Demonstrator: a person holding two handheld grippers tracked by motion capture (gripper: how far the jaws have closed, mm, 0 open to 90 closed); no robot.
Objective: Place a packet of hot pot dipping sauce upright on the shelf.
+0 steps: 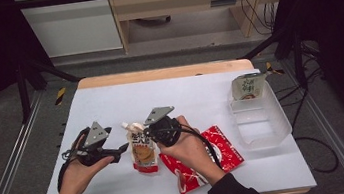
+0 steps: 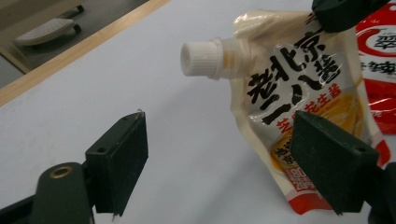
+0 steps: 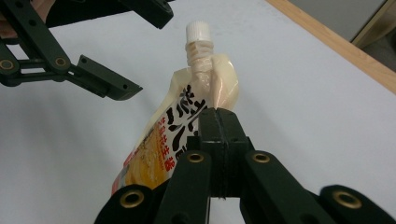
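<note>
Pouch [image 1: 144, 151] work is at the holding step: the right gripper [image 3: 218, 122] has its 2 black jaws pinched tight on the top edge of the spout pouch, just below the neck, so the pouch hangs from it over the white table [image 1: 189, 92]. The left gripper [image 2: 219, 154] is wide, with nothing between its jaws. My guess is that the next move is for the left gripper to reach the white cap [image 2: 201, 58], and that needs it to slide up and toward 12 o'clock, then close gently on the cap while the right one holds the pouch steady. In the left gripper view the cap sits at about 12 o'clock from the jaws, and the pouch body is at 2 o'clock, partly behind the right-side jaw. In the high view the pouch is at 3 o'clock from the left gripper, just beside it. A red packet [image 1: 218, 154] lies flat near the pouch, and a clear bin [image 1: 264, 125] stands well apart.
</note>
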